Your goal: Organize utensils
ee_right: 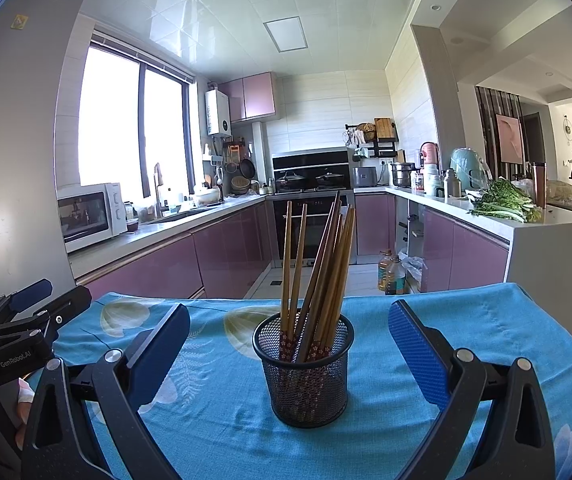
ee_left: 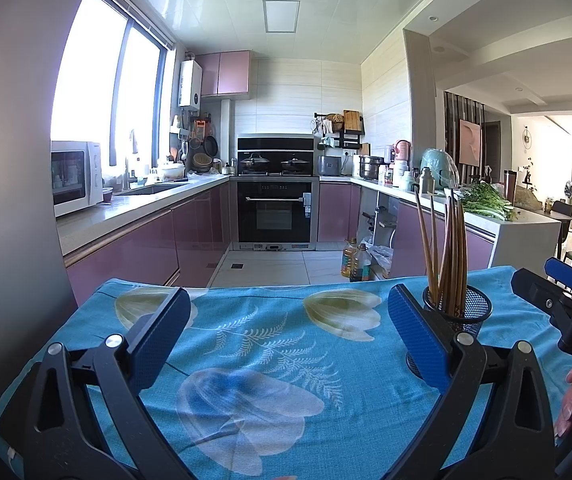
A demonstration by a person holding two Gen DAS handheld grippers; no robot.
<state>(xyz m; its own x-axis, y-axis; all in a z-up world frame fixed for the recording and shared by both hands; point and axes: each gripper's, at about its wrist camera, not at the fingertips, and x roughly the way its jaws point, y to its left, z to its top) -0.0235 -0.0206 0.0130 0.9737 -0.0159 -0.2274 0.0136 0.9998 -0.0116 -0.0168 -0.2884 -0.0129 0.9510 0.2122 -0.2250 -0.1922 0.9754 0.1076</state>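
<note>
Chopsticks (ee_right: 318,272) stand upright in a mesh holder (ee_right: 305,376) on the blue-clothed tabletop (ee_right: 214,400), at 12 o'clock between the released right tongs (ee_right: 288,344); left tongs (ee_left: 286,332) released, empty.

Count on the blue floral cloth (ee_right: 466,332): one black mesh holder (ee_right: 305,376), standing upright. Wooden chopsticks (ee_right: 318,276) in it: about ten; they overlap, so an exact figure cannot be confirmed. Grippers: two, the left gripper (ee_left: 288,336) and the right gripper (ee_right: 288,344), each with two blue-padded fingers spread apart. Oil bottles (ee_right: 391,274) on the floor beyond: two
</note>
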